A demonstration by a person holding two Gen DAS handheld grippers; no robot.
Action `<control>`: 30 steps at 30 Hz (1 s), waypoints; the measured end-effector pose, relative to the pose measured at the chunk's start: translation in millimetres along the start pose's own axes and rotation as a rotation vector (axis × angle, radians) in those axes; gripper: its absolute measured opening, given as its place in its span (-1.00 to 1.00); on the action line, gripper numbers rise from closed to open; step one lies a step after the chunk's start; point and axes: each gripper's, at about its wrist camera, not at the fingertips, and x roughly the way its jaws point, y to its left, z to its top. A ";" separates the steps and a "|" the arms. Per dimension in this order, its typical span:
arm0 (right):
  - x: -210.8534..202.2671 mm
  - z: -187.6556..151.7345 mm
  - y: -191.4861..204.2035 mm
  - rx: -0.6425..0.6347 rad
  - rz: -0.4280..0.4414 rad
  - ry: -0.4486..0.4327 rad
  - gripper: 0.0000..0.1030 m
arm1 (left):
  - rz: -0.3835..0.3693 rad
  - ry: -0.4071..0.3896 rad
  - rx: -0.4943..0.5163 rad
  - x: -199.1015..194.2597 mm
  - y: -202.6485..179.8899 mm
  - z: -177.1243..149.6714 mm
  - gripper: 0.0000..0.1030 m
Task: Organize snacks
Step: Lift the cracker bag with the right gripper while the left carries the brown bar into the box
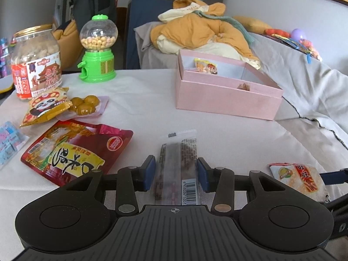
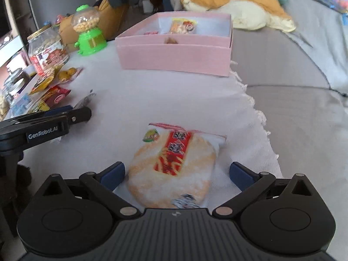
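Note:
My left gripper [image 1: 176, 174] is open, its blue pads on either side of a long clear snack stick packet [image 1: 178, 169] lying on the white cloth, with small gaps to it. My right gripper [image 2: 176, 171] is wide open around a round rice cracker packet [image 2: 174, 165], not touching it; the packet also shows in the left wrist view [image 1: 298, 180]. A pink open box [image 1: 226, 95] stands farther back and holds a small snack packet [image 1: 205, 66] and a brown piece [image 1: 243, 86]. The box also shows in the right wrist view [image 2: 176, 54].
At the left lie a red snack bag [image 1: 74, 150], a yellow panda packet [image 1: 46, 108], a chestnut pack [image 1: 86, 105], a blue packet [image 1: 8, 141], a peanut jar [image 1: 35, 63] and a green candy dispenser [image 1: 97, 50]. A sofa [image 1: 304, 91] with clothes lies behind and right.

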 end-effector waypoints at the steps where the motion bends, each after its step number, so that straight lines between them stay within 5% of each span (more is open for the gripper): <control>1: 1.1 -1.2 3.9 -0.015 -0.005 0.001 1.00 | 0.004 0.001 0.005 0.2 -0.7 0.0 -0.09; 6: 7.0 -3.2 19.4 -0.088 0.008 -0.033 0.96 | 0.022 0.004 0.031 1.2 -4.7 -0.3 -0.09; 10: 4.5 2.8 24.3 -0.146 0.045 -0.058 0.47 | 0.035 0.007 0.051 1.7 -7.5 -0.4 -0.09; 30: -26.0 29.1 -28.6 -0.101 0.078 -0.192 0.46 | 0.064 0.078 0.145 4.8 -18.2 9.3 -0.20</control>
